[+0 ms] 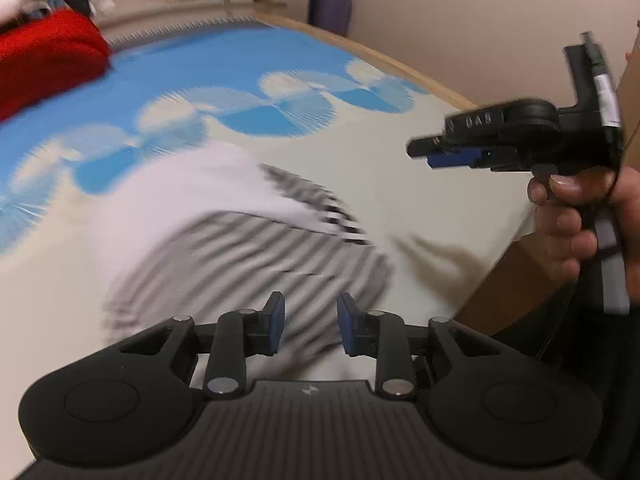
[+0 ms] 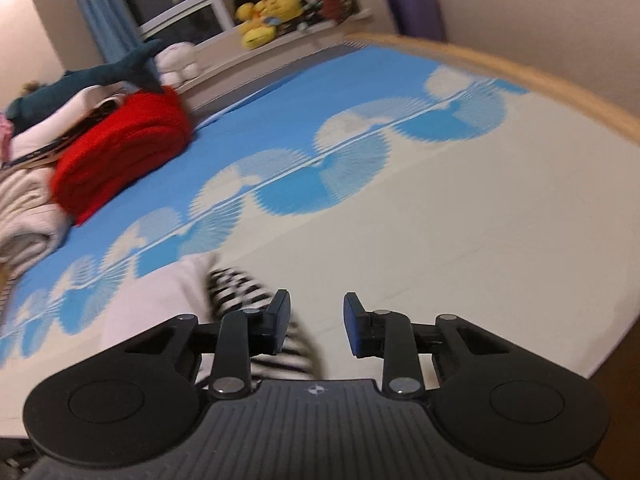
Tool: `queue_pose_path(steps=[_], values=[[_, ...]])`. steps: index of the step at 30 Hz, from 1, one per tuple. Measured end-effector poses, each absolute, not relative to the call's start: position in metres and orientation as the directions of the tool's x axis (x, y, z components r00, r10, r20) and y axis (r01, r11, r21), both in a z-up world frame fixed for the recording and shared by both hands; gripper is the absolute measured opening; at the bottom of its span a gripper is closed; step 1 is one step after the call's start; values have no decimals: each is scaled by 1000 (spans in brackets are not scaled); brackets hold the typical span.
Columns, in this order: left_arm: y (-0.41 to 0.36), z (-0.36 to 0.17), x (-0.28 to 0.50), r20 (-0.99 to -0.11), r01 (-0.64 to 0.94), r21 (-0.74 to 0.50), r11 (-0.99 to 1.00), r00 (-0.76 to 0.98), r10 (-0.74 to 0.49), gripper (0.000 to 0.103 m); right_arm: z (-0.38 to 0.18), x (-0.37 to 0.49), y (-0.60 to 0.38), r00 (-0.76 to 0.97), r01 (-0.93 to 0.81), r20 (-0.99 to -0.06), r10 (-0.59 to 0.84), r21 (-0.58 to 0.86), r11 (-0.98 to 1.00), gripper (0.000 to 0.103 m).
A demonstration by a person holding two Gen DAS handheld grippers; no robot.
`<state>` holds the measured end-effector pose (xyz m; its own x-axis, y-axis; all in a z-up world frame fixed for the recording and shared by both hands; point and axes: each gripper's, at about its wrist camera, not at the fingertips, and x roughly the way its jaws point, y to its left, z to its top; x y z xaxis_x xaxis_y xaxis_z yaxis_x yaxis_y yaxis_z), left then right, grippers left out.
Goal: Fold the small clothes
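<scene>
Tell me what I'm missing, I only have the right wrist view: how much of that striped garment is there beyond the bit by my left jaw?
Observer: A lot more. In the left wrist view the striped garment spreads wide across the bed sheet, with a plain white part toward the blue pattern.
Operator: Is the left gripper holding it?
Observer: No. The left gripper has its jaws apart above the stripes, nothing between them.
Operator: How does my right gripper look from there?
Observer: The right gripper is up in the air beyond the garment's right edge, gripped by the right hand.
Operator: Is it over the cloth?
Observer: Motion blur makes that hard to judge; it appears over bare sheet.
</scene>
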<state>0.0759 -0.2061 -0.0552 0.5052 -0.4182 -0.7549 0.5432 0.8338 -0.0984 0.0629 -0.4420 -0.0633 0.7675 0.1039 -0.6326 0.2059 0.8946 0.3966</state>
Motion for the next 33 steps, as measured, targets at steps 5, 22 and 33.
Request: queue_pose_path(steps=[5, 22, 33], values=[[-146, -57, 85, -770, 488, -45, 872, 539, -342, 32, -80, 99, -411, 652, 61, -692, 311, 457, 887, 53], [-142, -81, 98, -714, 299, -179, 937, 616, -333, 57, -80, 106, -431, 625, -178, -455, 634, 708, 684, 3], [-162, -105, 116, -844, 401, -73, 913, 463, -271, 63, -158, 111, -405, 329, -36, -921, 211, 211, 977, 0]])
